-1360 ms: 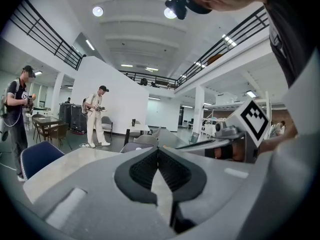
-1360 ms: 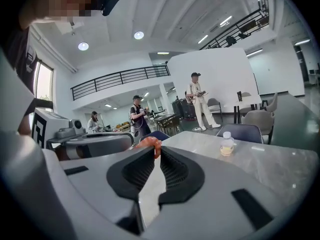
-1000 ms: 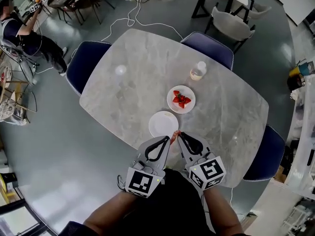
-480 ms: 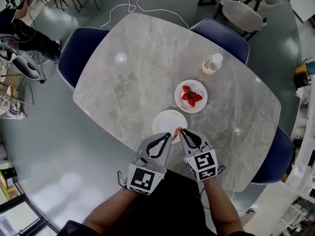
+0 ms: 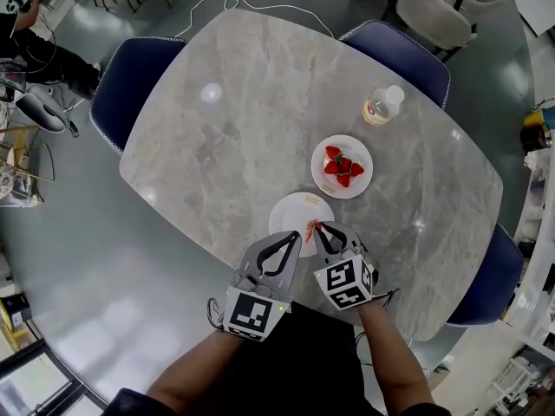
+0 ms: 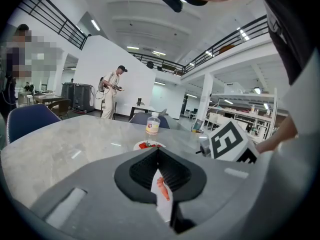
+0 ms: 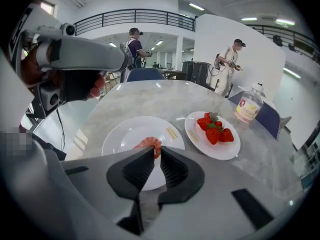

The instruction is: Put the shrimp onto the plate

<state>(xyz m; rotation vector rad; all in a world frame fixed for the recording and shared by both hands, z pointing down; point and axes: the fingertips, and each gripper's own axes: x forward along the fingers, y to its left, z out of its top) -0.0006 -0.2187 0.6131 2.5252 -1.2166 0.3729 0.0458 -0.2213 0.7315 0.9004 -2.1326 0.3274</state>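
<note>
My right gripper (image 5: 316, 226) is shut on a small orange-pink shrimp (image 5: 310, 228) and holds it over the near rim of the white plate (image 5: 295, 208). In the right gripper view the shrimp (image 7: 149, 145) curls out between the jaw tips (image 7: 155, 151), just above the plate (image 7: 125, 131). Beside it on the left, my left gripper (image 5: 293, 237) is shut with nothing in it, level with the plate's near edge. Past its closed jaws (image 6: 158, 151), the left gripper view shows the shrimp (image 6: 161, 186) against a sliver of the plate.
A second white plate with strawberries (image 5: 342, 165) sits just beyond the first, to the right, and a small bottle (image 5: 381, 107) stands farther back. The grey marble table (image 5: 243, 111) has blue chairs (image 5: 130, 81) around it. People stand far off in the hall.
My right gripper has carried the shrimp a little forward, from the table's near edge to over the plate's rim. The left gripper stays shut beside it.
</note>
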